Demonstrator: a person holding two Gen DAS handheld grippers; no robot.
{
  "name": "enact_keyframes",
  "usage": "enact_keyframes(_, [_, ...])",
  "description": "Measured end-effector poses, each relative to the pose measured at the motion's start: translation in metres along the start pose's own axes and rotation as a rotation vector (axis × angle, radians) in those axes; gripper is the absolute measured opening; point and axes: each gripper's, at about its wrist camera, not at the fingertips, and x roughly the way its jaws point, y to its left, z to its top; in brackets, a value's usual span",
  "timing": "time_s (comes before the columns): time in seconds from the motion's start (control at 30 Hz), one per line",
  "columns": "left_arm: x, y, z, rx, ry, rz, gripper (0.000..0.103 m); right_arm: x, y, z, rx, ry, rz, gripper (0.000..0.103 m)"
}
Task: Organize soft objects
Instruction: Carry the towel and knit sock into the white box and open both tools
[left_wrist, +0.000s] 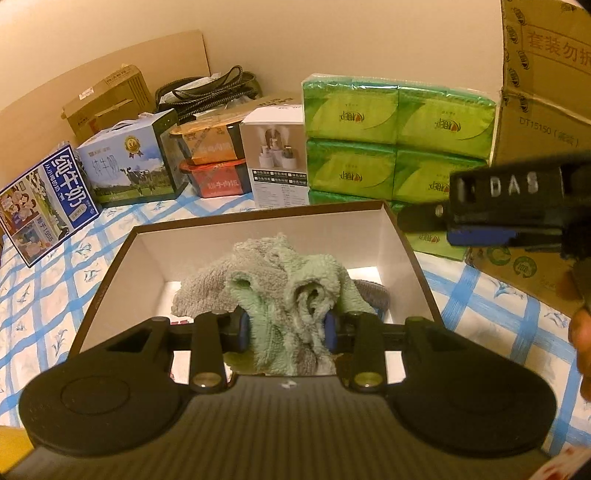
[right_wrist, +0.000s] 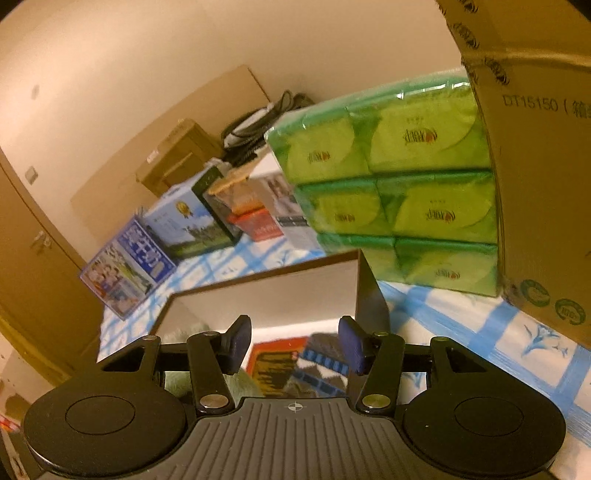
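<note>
Left tool (left_wrist: 288, 326) pinched green towel (left_wrist: 284, 280) over the open box (left_wrist: 110, 266) on the bed | right tool (right_wrist: 293, 345) spread, empty, near box's right wall | advice: lower towel fully inside before releasing.

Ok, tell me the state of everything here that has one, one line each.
Left tool: shut on green towel.
Right tool: open, holding nothing.
Green towel: crumpled, gripped over the box.
Box: open, no lid on.
Grey towel: inside the box, bunched.

"DAS" on hand-held gripper (left_wrist: 476, 218), "DT15150" (cardboard box (left_wrist: 546, 110))
</note>
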Motion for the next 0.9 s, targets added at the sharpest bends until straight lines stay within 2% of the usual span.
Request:
enact_keyframes(0.07, [0.003,-0.001,0.001,-0.001,-0.001,-0.001,0.036,0.000,0.000,-0.001,-0.002,0.005,-0.007,0.053])
enact_keyframes(0.13, [0.006,-0.003,0.002,0.001,-0.002,-0.003,0.042,0.001,-0.002,-0.002,0.002,0.007,-0.012,0.053])
enact_keyframes(0.27, [0.013,-0.003,0.004,-0.010,-0.004,-0.005,0.061,0.000,-0.006,-0.001,0.016,0.005,-0.024,0.053])
enact_keyframes(0.3, [0.015,-0.003,0.004,-0.022,0.001,0.004,0.062,-0.001,-0.007,-0.001,0.020,0.004,-0.027,0.053])
enact_keyframes(0.43, [0.019,-0.003,0.002,-0.014,-0.014,0.029,0.062,-0.004,-0.011,-0.003,0.026,0.006,-0.037,0.053])
enact_keyframes(0.6, [0.017,0.001,0.001,-0.028,-0.002,0.018,0.062,-0.010,-0.013,-0.008,0.036,0.012,-0.045,0.053])
enact_keyframes(0.9, [-0.023,-0.003,-0.013,-0.019,-0.006,-0.062,0.062,-0.053,-0.007,-0.024,0.054,-0.012,-0.043,0.053])
